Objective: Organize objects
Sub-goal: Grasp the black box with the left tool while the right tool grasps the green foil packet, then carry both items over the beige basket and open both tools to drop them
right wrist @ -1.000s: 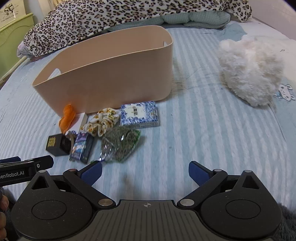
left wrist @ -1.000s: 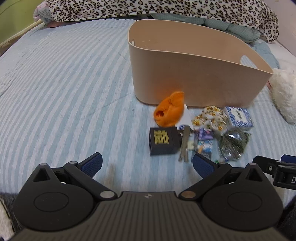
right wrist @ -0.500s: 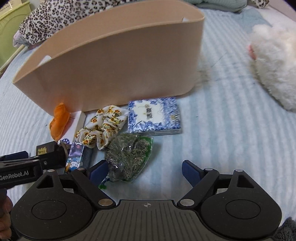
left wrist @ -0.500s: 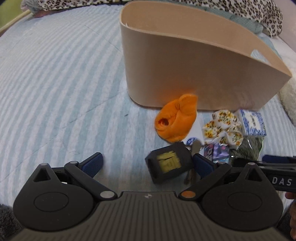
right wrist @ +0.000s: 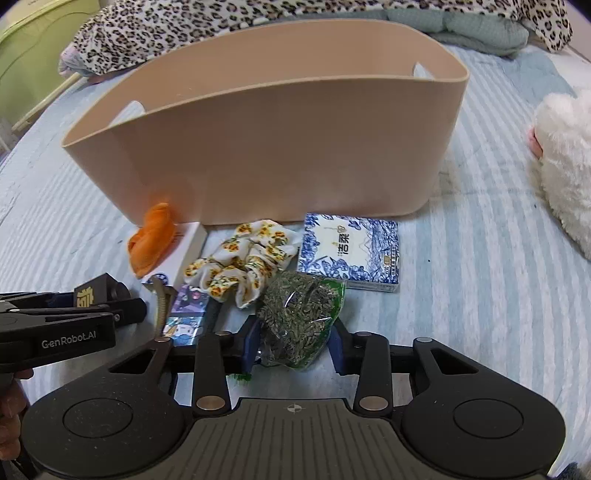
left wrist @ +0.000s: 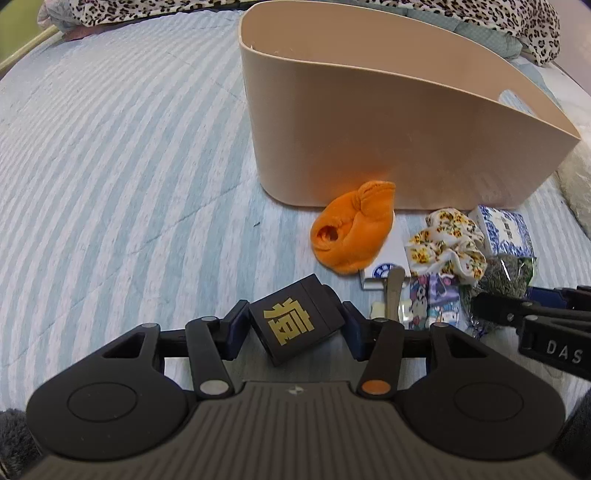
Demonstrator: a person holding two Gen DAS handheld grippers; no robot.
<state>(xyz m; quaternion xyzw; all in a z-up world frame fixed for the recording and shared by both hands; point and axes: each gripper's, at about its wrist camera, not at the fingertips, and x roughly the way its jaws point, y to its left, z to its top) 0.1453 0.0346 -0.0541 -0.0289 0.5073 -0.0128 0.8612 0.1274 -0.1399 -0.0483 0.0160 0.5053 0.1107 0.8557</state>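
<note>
Both tongs loaded at once, prob to drop 2 items in the bin per trip

Left tongs [left wrist: 295,325]: pinching the black box [left wrist: 297,323] w/ gold character, pads on its left + right faces. Box sits tilted in the grip, one corner toward the cam, so hold is skewed, not square. Can't tell if it's off the bed [left wrist: 110,166] yet

Right tongs [right wrist: 293,341]: pressed onto the near end of the green herb bag [right wrist: 299,317]. Soft bag, contents shift, so pinch is on bag edge w/ most of it lying far of the pads on the bed. Judgement: will sag when raised

Bin [right wrist: 266,147]: beige, open top, handle cutouts both ends, stands on the bed at the far side of the pile. Nothing visible inside from these angles, walls hide the floor of it

Rest of pile sits near the bin's front wall, prob staged there for short carry:
- orange sock [left wrist: 351,236] far left, close to or touching bin wall, partly on a white box [right wrist: 181,251]
- floral scrunchie [right wrist: 243,262] mid
- blue-white box [right wrist: 349,254] right, flat
- cartoon pack [right wrist: 184,314] + thin metal strip [right wrist: 160,302] near, btwn the two tongs

Next, my guess: both go up over the rim, then release. Risk: tilted box rotating out, bag slipping

White fluffy thing [right wrist: 565,166] far right, well apart; leopard blanket [right wrist: 221,22] behind bin
</note>
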